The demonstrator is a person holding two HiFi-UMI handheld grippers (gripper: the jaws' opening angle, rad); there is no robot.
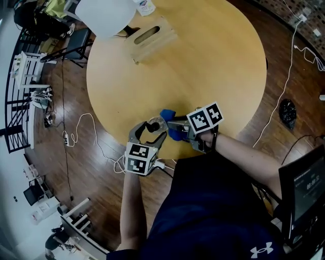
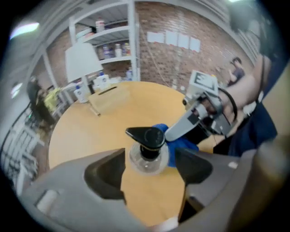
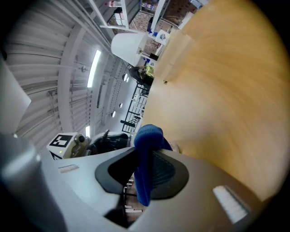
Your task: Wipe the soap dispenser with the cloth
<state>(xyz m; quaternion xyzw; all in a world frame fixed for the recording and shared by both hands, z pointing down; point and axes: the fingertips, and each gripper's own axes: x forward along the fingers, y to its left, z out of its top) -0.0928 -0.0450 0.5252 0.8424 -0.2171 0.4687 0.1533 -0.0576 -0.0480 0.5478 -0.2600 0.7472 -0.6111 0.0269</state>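
A clear soap dispenser with a black pump top (image 2: 147, 138) stands near the front edge of the round wooden table (image 1: 203, 61). My left gripper (image 2: 149, 164) points steeply down over it, its jaws on either side of the bottle with a thin gap at each pad, so it is open. In the head view the dispenser (image 1: 154, 125) sits inside the left gripper (image 1: 151, 129). My right gripper (image 3: 147, 168) is shut on a blue cloth (image 3: 146, 145), held just right of the dispenser. The cloth (image 1: 168, 115) touches or nearly touches the bottle's side, and the right gripper (image 1: 173, 125) points left at it.
A wooden box with a slot (image 1: 152, 36) lies at the table's far side beside a white lampshade (image 1: 104, 15) and a small bottle (image 1: 146, 6). Cables (image 1: 76, 134) run over the wooden floor. A dark screen (image 1: 304, 188) stands at the right.
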